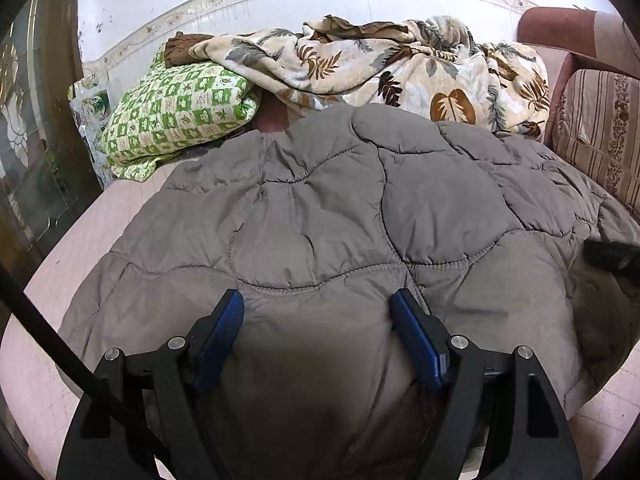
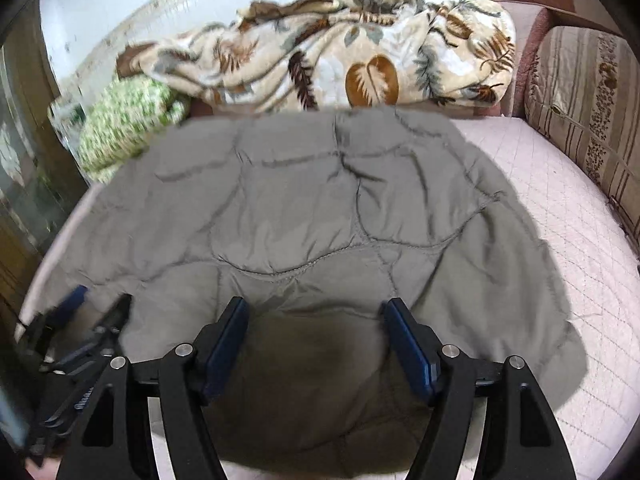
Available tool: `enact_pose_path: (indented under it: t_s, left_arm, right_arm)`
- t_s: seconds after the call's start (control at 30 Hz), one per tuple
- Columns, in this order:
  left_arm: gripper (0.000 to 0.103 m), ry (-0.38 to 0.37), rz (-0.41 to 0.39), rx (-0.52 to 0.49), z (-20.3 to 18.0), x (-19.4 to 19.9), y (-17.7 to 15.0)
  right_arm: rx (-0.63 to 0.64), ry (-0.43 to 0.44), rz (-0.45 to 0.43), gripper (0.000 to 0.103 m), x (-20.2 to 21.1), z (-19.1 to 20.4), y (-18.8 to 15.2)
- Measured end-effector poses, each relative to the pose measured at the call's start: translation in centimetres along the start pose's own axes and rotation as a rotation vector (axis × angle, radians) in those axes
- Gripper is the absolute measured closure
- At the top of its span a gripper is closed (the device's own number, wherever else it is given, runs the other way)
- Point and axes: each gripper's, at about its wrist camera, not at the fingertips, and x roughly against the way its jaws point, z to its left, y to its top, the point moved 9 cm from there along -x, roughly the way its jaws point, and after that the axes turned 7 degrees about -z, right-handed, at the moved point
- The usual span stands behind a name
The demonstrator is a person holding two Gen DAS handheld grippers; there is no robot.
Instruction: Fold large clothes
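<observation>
So the grey quilted jacket (image 1: 320,208) is spread out across the pink bed (image 2: 560,240), filling most of it. The left gripper (image 1: 318,300) is over the near edge of the jacket with its blue fingers (image 1: 224,328) wide apart, nothing pinched between them. Same deal with the right gripper (image 2: 316,304), spread apart above the fabric. Behind the jacket there's a leaf-print blanket (image 1: 400,68) bunched up against the wall and a green checked quilt (image 1: 176,108) off to the left. A striped cushion (image 2: 584,120) sits on the right.

Jacket (image 1: 340,208) on bed (image 2: 568,240); blanket (image 1: 400,68) behind.
</observation>
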Motion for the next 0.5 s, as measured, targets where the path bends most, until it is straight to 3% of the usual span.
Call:
enact_pose_path:
  t_s: [0.17,0.33,0.5]
  left_arm:
    - [0.027,0.000,0.000,0.001,0.1,0.0,0.0]
    - [0.027,0.001,-0.001,0.001,0.1,0.1,0.0]
    - [0.027,0.002,-0.002,-0.002,0.0,0.1,0.0]
  right_arm:
    - [0.013,-0.062,-0.056,0.028,2.5,-1.6,0.8]
    - [-0.055,-0.088,-0.006,0.028,2.2,-4.2,-0.3]
    - [-0.026,-0.134,0.039,0.028,1.3,-4.9,-1.2]
